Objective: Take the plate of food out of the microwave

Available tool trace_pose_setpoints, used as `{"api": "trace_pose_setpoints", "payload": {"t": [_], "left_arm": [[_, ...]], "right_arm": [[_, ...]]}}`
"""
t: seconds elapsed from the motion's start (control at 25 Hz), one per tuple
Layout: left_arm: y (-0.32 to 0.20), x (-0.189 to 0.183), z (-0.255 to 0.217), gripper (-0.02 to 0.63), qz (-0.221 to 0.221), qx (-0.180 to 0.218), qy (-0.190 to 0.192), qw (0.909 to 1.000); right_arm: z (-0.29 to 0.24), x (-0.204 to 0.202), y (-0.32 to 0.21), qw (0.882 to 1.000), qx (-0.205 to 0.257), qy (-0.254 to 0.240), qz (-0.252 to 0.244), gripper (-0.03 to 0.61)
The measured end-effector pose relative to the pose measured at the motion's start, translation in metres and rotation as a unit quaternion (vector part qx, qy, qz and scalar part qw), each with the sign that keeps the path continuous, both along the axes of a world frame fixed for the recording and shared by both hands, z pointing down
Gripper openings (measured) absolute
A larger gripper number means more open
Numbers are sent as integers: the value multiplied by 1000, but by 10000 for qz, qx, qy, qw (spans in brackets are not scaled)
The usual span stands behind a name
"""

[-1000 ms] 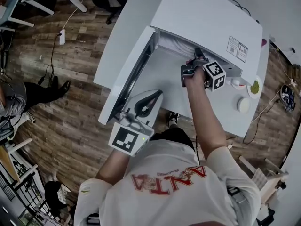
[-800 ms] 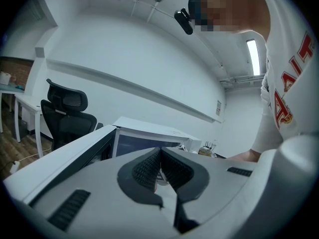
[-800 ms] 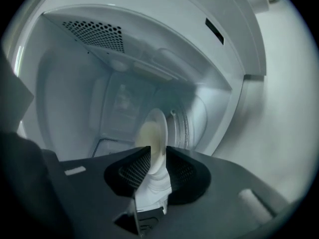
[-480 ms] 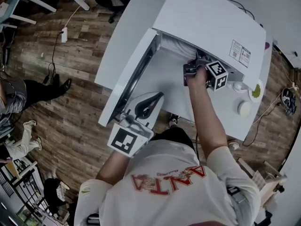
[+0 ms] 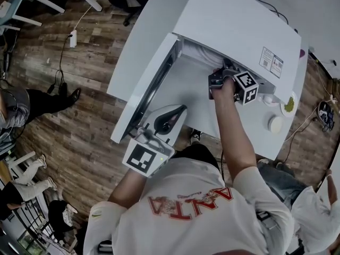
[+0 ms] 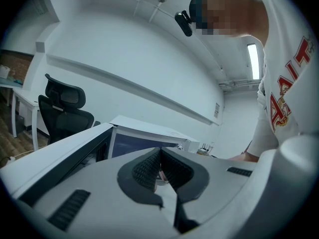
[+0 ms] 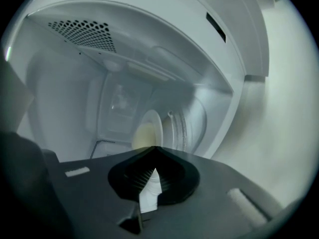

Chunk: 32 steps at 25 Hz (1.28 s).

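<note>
**Right gripper [image 7: 153, 151] advanced and closed since the earlier frames**

Over the last second the right gripper is noted to have been pushed slightly deeper into the microwave [image 5: 239, 20], and its jaws have been brought together from an open setting. They are now fully closed on the near rim of the plate of food [image 7: 148, 129], and a white edge is seen pinched between the pads. The plate is found inside the cavity, on the glass turntable [image 7: 192, 126], with pale yellow food on it. Vent holes [image 7: 84, 31] are recorded in a cavity wall. The door [image 5: 146, 84] is swung open to the left. The left gripper [image 6: 160, 152] is held low beside that door, its jaws pressed together with nothing held. A small dish of green food [image 5: 288, 103] is noted on the table [image 5: 149, 15], to the right of the microwave.
</note>
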State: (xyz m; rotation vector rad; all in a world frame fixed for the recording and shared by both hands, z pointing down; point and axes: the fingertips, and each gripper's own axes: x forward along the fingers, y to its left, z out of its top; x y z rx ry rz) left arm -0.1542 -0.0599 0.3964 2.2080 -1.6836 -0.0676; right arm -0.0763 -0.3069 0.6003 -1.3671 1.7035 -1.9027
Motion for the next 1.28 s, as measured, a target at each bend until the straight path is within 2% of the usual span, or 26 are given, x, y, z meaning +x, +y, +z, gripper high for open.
{"api": "trace_pose_setpoints", "payload": {"t": [0.24,0.48,0.68,0.8,0.96,1.28], "left_arm": [[1,2,1,9,34,-58,28,10000],[1,0,2,9,35,-75,39,10000],[-2,-1,-1,9,13,0,81,10000],[-3,-3,0,9,-8,3,66,10000],[-1,2,3,9,107,-69,62,9999],[-1,0,2,9,42,28,96,9999]], "right_arm": [[0,4,-1,9999,-77,-97,68,19],[2,4,-8,9999,-92,92,34,48],[5,5,-10,9996,-244,127,87,48],[8,8,-9,9993,-304,196,138,24],[8,10,-8,9994,-205,259,143,14],[4,14,-5,9994,15,287,203,9]]}}
